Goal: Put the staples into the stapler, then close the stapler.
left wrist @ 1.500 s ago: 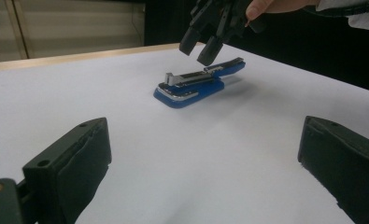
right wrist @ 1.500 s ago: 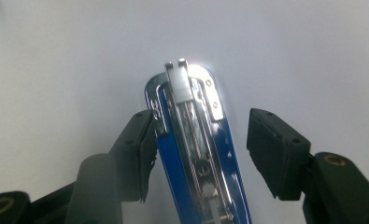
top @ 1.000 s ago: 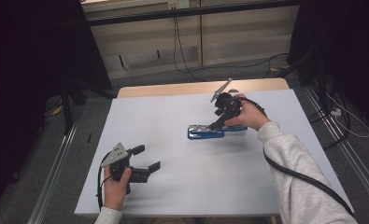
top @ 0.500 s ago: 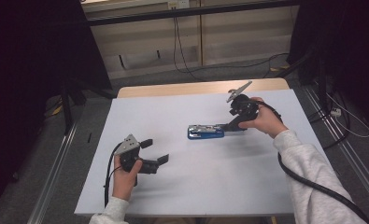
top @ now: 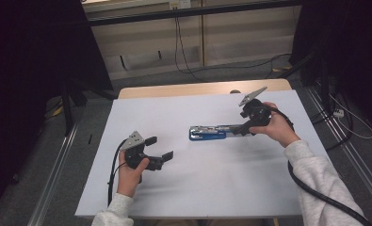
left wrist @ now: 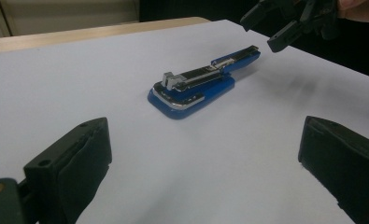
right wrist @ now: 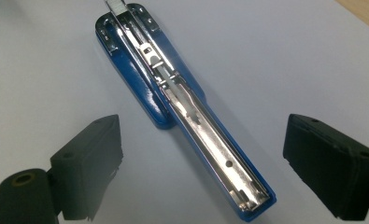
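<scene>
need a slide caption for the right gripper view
Open right tool poised over a blue stapler lying opened flat on the white table, its metal staple channel exposed.

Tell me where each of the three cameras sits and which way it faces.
High view: fixed above the person's side, facing forward and down on the white table; both forearms, the left gripper and the right gripper show.
Left gripper view: rides on the left gripper, looking across the table at the blue stapler; its two open jaws show.
Right gripper view: rides on the right gripper, looking steeply down on the opened stapler; its two open jaws show.
Shared: all three show the stapler on the table.
</scene>
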Action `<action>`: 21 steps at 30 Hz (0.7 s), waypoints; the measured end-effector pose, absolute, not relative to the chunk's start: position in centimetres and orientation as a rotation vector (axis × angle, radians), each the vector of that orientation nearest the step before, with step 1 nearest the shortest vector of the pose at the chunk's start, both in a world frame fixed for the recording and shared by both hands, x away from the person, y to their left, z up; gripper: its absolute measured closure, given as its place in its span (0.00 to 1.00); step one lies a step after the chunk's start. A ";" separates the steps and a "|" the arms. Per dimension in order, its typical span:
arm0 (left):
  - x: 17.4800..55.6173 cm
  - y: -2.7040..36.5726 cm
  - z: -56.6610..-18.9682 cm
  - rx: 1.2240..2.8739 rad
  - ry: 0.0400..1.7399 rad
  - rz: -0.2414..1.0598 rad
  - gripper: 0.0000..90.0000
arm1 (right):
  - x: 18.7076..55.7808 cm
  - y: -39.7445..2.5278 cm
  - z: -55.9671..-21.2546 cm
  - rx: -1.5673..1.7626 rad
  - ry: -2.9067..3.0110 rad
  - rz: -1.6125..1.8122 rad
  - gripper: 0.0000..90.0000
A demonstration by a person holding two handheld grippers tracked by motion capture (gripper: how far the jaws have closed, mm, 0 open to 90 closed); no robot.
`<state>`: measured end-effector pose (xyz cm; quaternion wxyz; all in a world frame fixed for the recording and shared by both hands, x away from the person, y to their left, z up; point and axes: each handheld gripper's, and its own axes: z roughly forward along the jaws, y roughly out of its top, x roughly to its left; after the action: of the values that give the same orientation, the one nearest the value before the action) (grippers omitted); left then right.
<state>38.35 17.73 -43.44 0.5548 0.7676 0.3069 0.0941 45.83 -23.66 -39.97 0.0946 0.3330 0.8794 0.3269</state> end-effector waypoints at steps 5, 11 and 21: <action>38.8 17.4 -43.7 1.808 0.741 0.216 0.03 | 45.2 -24.7 -39.9 1.019 2.561 0.978 0.12; 39.8 16.7 -43.6 1.820 0.774 0.229 0.04 | 44.6 -26.0 -40.2 1.061 2.524 0.986 0.12; 41.4 15.9 -44.1 1.847 0.841 0.255 0.14 | 43.7 -28.0 -41.3 1.140 2.435 1.015 0.14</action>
<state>41.37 15.91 -44.07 0.5211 0.7707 0.3510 0.1065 43.73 -27.95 -41.31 0.1334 0.3930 0.8398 0.3500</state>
